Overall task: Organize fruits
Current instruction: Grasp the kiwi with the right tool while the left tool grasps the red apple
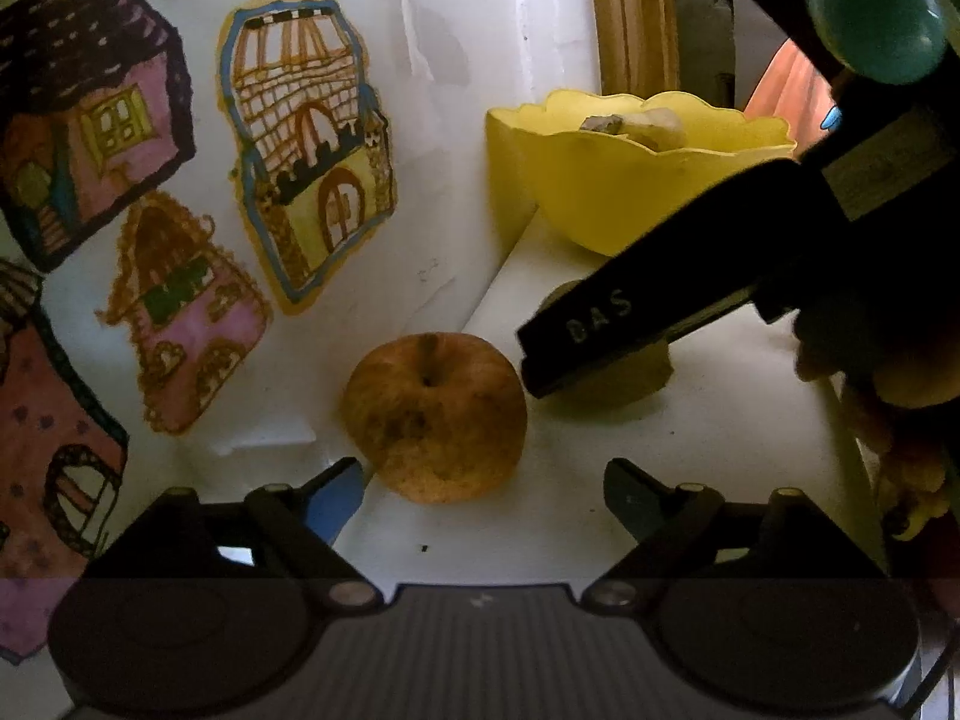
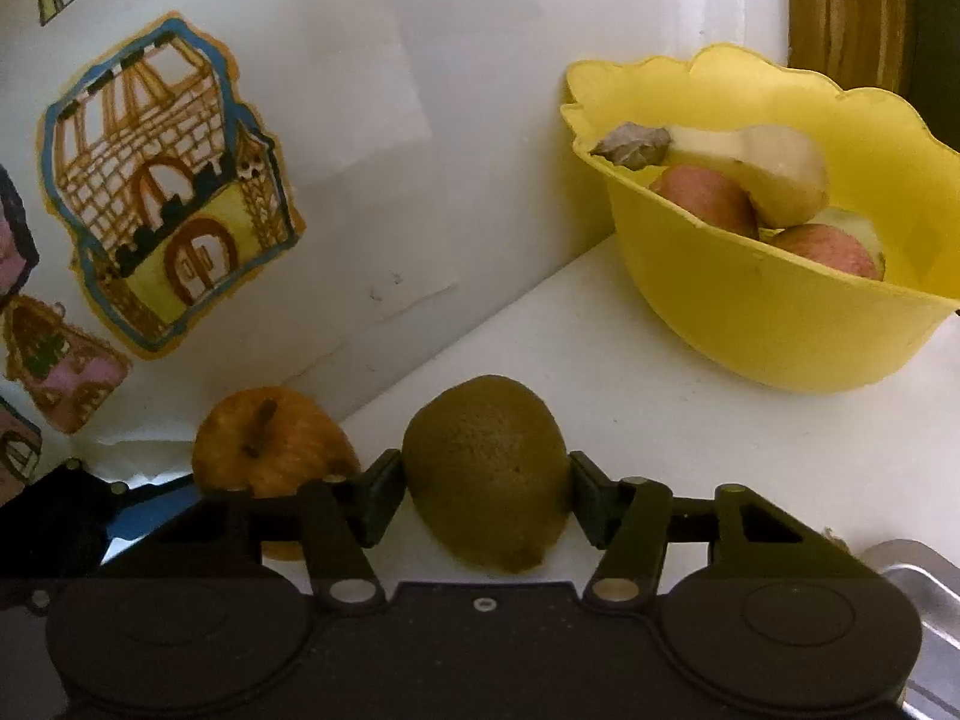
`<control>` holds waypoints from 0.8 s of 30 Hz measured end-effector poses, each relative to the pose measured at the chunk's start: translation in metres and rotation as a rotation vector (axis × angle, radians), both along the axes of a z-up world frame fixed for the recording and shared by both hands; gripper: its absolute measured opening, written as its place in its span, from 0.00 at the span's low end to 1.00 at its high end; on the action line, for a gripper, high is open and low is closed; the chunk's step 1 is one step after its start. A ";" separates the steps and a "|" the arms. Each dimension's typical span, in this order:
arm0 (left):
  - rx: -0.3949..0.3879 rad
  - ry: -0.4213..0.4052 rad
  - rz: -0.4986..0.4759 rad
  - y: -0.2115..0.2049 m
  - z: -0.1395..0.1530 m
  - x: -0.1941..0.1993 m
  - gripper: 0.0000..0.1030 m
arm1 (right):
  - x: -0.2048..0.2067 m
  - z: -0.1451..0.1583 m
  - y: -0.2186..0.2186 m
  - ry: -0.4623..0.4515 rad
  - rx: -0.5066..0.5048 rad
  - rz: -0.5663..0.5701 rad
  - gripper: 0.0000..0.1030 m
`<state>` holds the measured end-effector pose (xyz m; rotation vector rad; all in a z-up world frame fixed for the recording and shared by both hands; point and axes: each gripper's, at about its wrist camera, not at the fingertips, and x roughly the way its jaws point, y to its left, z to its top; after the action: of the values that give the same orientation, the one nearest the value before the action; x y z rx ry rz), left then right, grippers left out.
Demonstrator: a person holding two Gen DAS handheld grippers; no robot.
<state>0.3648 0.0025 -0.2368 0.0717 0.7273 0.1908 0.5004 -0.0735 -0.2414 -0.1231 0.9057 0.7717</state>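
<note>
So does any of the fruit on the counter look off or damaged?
Yes. The apple by the wall looks wrinkled and brown-blotched, past its best. The lemon between the right gripper fingers is dull olive-green, though dim light may exaggerate that.

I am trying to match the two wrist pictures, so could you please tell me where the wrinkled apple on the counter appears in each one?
Left wrist view: the apple sits low in the centre, just ahead of the open left gripper.
Right wrist view: the apple is at lower left, beside the green lemon between the right gripper fingers.
Shared landmark: the yellow bowl, upper right in both.
</note>
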 end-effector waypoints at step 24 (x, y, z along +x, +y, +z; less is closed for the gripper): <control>0.000 0.002 0.080 -0.004 -0.002 0.015 0.85 | -0.025 0.008 -0.051 0.035 -0.019 -0.134 0.58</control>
<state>0.3799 -0.0013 -0.2392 0.0425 0.7332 0.2670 0.4753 -0.1247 -0.2331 -0.0647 0.9452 0.6430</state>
